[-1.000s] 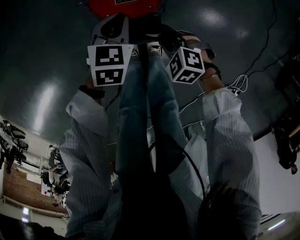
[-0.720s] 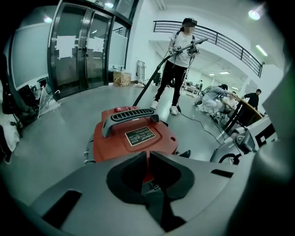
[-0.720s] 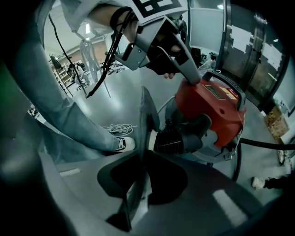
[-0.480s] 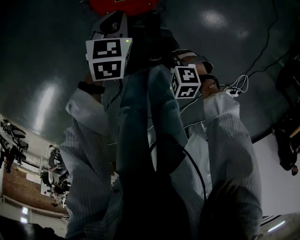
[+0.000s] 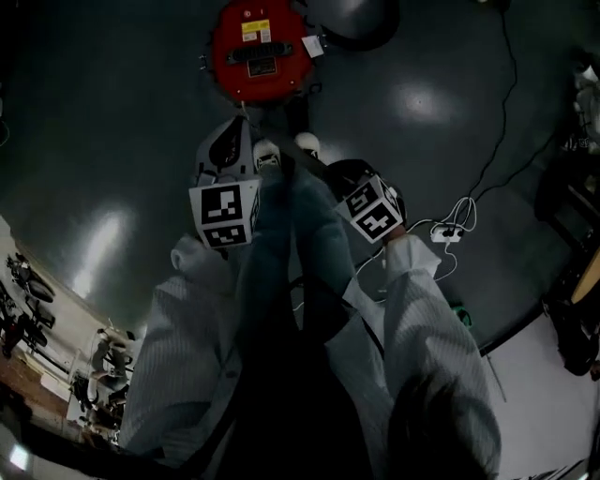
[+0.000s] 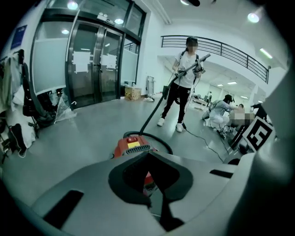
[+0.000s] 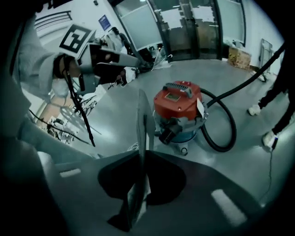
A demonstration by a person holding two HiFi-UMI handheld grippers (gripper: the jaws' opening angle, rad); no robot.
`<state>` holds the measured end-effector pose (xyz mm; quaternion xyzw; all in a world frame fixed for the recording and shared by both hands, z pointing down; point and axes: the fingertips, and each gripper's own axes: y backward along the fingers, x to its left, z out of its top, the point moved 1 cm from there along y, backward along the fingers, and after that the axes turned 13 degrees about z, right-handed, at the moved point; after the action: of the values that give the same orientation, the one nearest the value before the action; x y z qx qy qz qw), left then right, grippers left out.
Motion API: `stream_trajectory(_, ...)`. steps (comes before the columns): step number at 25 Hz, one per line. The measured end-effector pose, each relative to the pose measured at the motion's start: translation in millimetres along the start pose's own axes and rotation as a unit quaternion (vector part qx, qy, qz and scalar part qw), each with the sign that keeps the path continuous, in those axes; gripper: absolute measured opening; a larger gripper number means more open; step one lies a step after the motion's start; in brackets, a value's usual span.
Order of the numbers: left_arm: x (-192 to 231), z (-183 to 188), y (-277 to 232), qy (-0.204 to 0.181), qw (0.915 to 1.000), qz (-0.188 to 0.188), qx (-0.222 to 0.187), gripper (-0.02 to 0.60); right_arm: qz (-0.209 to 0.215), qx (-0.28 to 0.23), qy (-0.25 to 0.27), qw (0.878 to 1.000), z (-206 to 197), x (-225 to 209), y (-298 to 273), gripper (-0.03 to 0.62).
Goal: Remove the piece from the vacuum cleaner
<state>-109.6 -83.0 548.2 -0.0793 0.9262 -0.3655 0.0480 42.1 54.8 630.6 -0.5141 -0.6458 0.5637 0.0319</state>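
Note:
The red vacuum cleaner (image 5: 253, 52) stands on the dark floor ahead of the person's shoes; it also shows as the vacuum cleaner (image 7: 177, 108) with its black hose (image 7: 221, 124) looping to the right. My left gripper (image 5: 230, 141) hangs short of it, with the vacuum (image 6: 133, 144) beyond its jaws. That left gripper (image 6: 153, 192) is shut with nothing between its jaws. My right gripper (image 5: 342, 176) is beside the person's right leg. This right gripper (image 7: 140, 184) is shut on a thin grey flat piece (image 7: 143, 120), seen edge-on and sticking up out of the jaws.
Another person (image 6: 184, 83) holds the hose wand near glass doors (image 6: 92, 64). White cables and a power strip (image 5: 450, 230) lie on the floor at the right. A dark round object (image 5: 352, 19) sits behind the vacuum. Clutter lines the left wall (image 5: 19, 300).
Both grippers have drawn back from the vacuum and sit lower in the head view. The whole red top of the vacuum now shows, farther from the cubes.

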Motion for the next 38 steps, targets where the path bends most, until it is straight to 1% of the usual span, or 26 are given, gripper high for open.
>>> stream_trajectory(3, 7.4, 52.1, 53.2, 0.016, 0.9995, 0.018, -0.02, 0.005, -0.002, -0.058, -0.021, 0.998, 39.6, 28.5, 53.2, 0.025)
stream_trajectory(5, 10.0, 89.3, 80.0, 0.013, 0.9983, 0.029, -0.048, 0.005, -0.001, -0.099, -0.034, 0.995, 71.2, 44.5, 85.2, 0.026)
stream_trajectory(7, 7.9, 126.4, 110.1, 0.008, 0.9964, 0.031, -0.078, 0.005, 0.001, -0.132, -0.04, 0.99, 98.4, 67.6, 115.5, 0.037)
stream_trajectory(9, 7.0, 160.0, 142.3, 0.006, 0.9942, 0.033, -0.103, 0.005, 0.0, -0.151, -0.025, 0.988, 121.2, 94.8, 144.6, 0.035)
stream_trajectory(11, 9.7, 190.6, 171.3, 0.007, 0.9909, 0.038, -0.129, 0.005, -0.005, -0.165, 0.006, 0.986, 143.7, 118.9, 171.4, 0.031)
stream_trajectory(13, 13.9, 211.7, 198.6, 0.01, 0.9878, 0.048, -0.148, 0.005, -0.006, -0.186, 0.031, 0.982, 160.9, 139.9, 196.7, 0.029)
stream_trajectory(14, 15.8, 219.4, 210.9, 0.014, 0.9864, 0.053, -0.155, 0.005, -0.004, -0.204, 0.038, 0.978, 169.1, 147.8, 210.3, 0.029)
stream_trajectory(15, 17.3, 225.5, 222.3, 0.017, 0.9851, 0.057, -0.162, 0.005, -0.001, -0.228, 0.041, 0.973, 177.9, 154.4, 224.7, 0.029)
stream_trajectory(19, 19.7, 242.9, 262.0, 0.031, 0.9777, 0.065, -0.197, 0.005, 0.006, -0.325, 0.044, 0.945, 212.3, 177.3, 277.5, 0.029)
stream_trajectory(22, 18.6, 249.1, 277.2, 0.032, 0.9736, 0.072, -0.214, 0.005, 0.014, -0.368, 0.041, 0.929, 227.4, 186.4, 298.1, 0.029)
stream_trajectory(24, 17.9, 252.1, 283.5, 0.03, 0.9716, 0.077, -0.222, 0.005, 0.021, -0.385, 0.039, 0.922, 234.2, 187.7, 303.7, 0.029)
stream_trajectory(29, 23.2, 253.4, 295.1, 0.035, 0.9701, 0.085, -0.224, 0.005, 0.005, -0.393, 0.07, 0.917, 249.2, 198.2, 310.8, 0.029)
stream_trajectory(33, 19.7, 247.5, 303.1, 0.032, 0.9702, 0.09, -0.222, 0.005, -0.011, -0.392, 0.089, 0.915, 244.7, 208.7, 314.3, 0.028)
stream_trajectory(38, 14.4, 247.2, 299.2, 0.033, 0.9707, 0.092, -0.22, 0.005, -0.005, -0.395, 0.091, 0.914, 243.3, 207.0, 318.1, 0.028)
